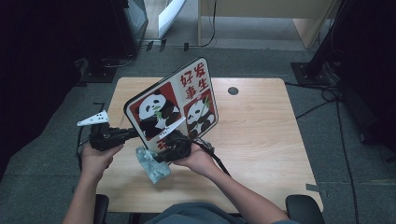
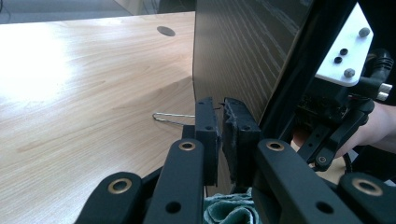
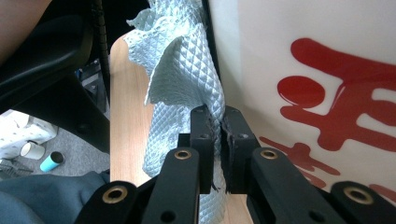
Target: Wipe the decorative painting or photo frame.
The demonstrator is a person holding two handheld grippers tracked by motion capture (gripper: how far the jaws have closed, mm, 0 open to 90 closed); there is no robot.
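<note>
High view: held up tilted above the wooden table (image 1: 261, 140), a panda board (image 1: 175, 105) with red characters, picture side facing the camera. At its lower left edge, the left gripper (image 1: 128, 134), jaws closed on the rim. Just below the bottom edge, near the middle, the right gripper (image 1: 161, 156), pinching a pale blue cloth (image 1: 153, 167) that hangs down beside the board's lower corner, close over the table.

Left gripper view: seen from behind, the dark wood-grain back of the board (image 2: 243, 51), standing nearly upright. Jaws narrow, clamped on the board's edge, with no gap visible around it. At the bottom, between the arms, a bit of the cloth (image 2: 231, 212). Behind the jaws on the table, a thin wire clip (image 2: 170, 118). Farther right, the other gripper (image 2: 336, 116) in a hand.

Right gripper view: jaws almost fully closed, gripping the quilted cloth (image 3: 182, 74), which rises above the tips and touches the white glossy front of the board (image 3: 327, 60) on the right.
</note>
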